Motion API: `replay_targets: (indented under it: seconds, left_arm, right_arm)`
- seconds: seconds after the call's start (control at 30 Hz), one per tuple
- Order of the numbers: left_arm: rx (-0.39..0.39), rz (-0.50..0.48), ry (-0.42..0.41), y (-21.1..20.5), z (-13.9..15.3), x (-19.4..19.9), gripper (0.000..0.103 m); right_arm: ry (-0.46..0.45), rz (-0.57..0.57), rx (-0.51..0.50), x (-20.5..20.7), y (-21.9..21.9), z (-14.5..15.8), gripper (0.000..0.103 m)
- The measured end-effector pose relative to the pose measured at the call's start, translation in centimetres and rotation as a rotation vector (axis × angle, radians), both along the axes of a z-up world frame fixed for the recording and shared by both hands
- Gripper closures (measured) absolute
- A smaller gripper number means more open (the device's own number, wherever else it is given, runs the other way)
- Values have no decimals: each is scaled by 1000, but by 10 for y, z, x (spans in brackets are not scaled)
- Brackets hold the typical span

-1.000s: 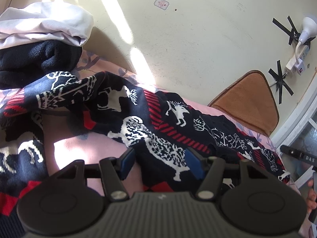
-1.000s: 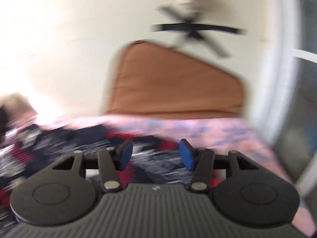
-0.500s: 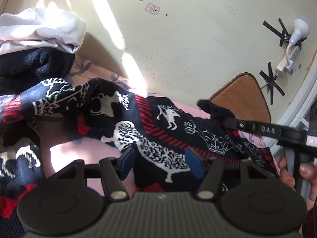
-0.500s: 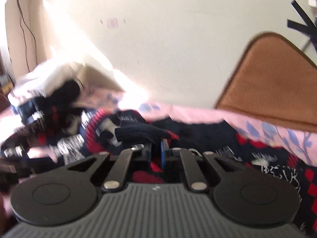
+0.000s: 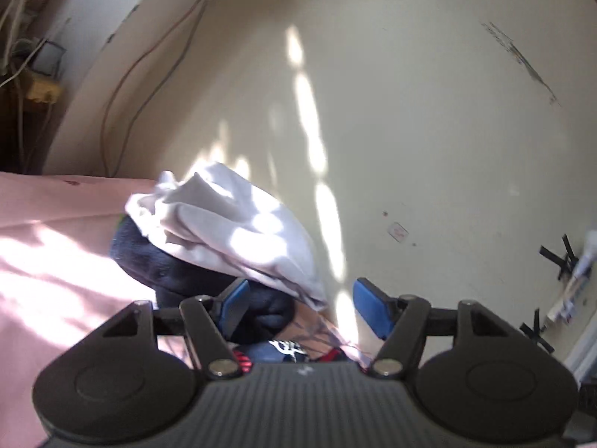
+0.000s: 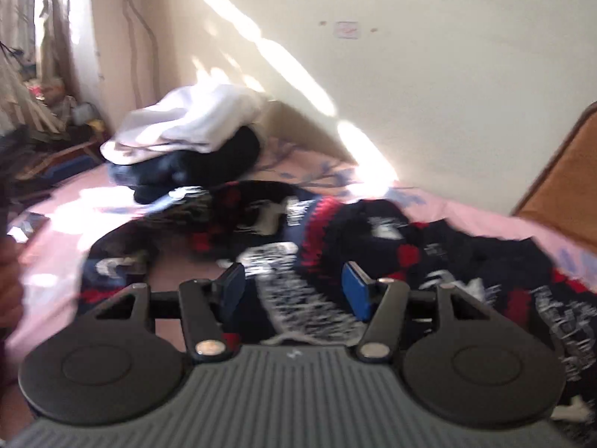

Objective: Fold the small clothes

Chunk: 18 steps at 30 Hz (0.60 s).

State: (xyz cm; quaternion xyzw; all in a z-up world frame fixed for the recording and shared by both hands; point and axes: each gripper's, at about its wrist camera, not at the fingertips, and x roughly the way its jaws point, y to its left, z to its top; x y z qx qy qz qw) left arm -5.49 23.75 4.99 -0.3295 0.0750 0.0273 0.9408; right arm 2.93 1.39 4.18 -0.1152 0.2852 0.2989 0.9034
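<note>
Patterned knit sweater [image 6: 373,239] sprawled rumpled across pink bed sheet [image 6: 67,209], centre of right view. Soft, floppy, light, likely clingy knit; take hem or shoulder edge. Right hand-held gripper [image 6: 293,291] just opened, jaws apart over sweater, nothing pinched. Left hand-held gripper [image 5: 302,308] just widened, empty, facing folded pile [image 5: 224,224].

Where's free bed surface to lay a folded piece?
Bare pink sheet left of the clothes pile, out to the bed edge. A sliver by the wall behind the sweater. Middle and right: crowded by the sweater.
</note>
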Motion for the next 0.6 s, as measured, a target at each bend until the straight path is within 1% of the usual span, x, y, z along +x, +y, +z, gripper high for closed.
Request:
replay_targets:
  seconds: [0.03, 0.07, 0.13, 0.23, 0.3, 0.37, 0.43, 0.47, 0.5, 0.53, 0.57, 0.6]
  left_arm:
    - [-17, 18, 4, 5, -1, 0, 40]
    - [-23, 28, 6, 8, -2, 0, 40]
    - [-9, 38, 15, 5, -2, 2, 40]
    - [9, 53, 25, 1, -1, 4, 40]
    - [-7, 63, 20, 8, -3, 3, 40]
    - [-31, 75, 18, 16, -5, -2, 40]
    - [-40, 87, 31, 20, -7, -1, 40]
    - [-44, 89, 36, 21, -7, 0, 40]
    - [-49, 90, 39, 22, -8, 1, 40]
    - [-55, 91, 42, 24, -9, 2, 40]
    - [-61, 91, 44, 25, -10, 2, 40]
    - [-67, 91, 46, 26, -10, 2, 40]
  right_arm:
    - [42, 44, 20, -7, 12, -4, 42]
    - [60, 85, 20, -15, 26, -9, 42]
    - [61, 173, -3, -35, 52, -20, 42]
    - [-12, 331, -108, -72, 90, -38, 42]
    - [-75, 427, -204, -93, 106, -48, 39]
    - [-79, 488, -272, -100, 117, -60, 38]
    - [-65, 516, -336, -96, 121, -74, 39]
    - [-74, 520, -323, -92, 120, -79, 51]
    - [-59, 515, -297, -86, 118, -79, 62]
    - [-29, 495, -271, -78, 117, -75, 89]
    - [-5, 442, -246, -69, 119, -68, 90]
    - [21, 411, -182, -63, 115, -55, 90]
